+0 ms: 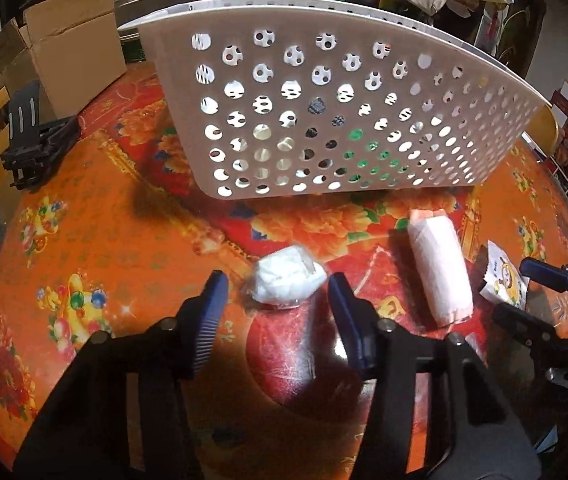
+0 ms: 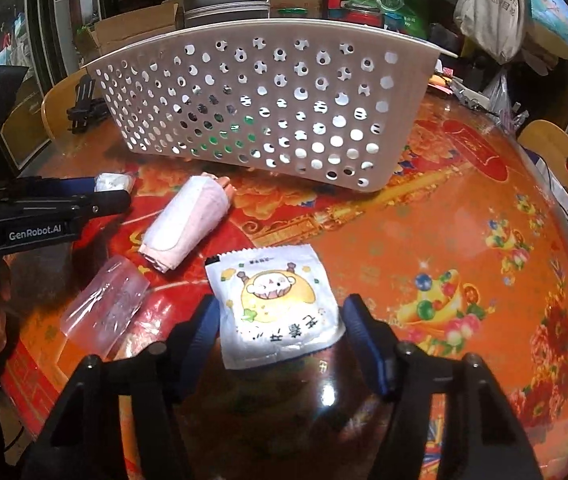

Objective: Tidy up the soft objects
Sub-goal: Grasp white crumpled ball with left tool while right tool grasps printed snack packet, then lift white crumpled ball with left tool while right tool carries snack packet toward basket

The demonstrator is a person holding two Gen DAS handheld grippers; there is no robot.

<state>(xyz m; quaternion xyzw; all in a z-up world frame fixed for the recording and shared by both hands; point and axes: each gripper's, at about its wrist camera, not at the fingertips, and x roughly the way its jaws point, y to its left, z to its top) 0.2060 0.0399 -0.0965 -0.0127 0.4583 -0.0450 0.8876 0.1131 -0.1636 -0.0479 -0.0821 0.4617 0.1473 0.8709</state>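
A white perforated basket stands at the back of the table; it also shows in the right wrist view. My left gripper is open with a white wad in clear wrap lying between its fingertips on the table. A rolled pink-and-white cloth lies to its right, also seen in the right wrist view. My right gripper is open around a white packet with a cartoon monkey, which lies flat on the table.
The table has an orange and red flowered cover. A clear plastic wrapper lies left of the packet. A black clip stand and cardboard boxes are at the left. Clutter and bags stand behind the basket.
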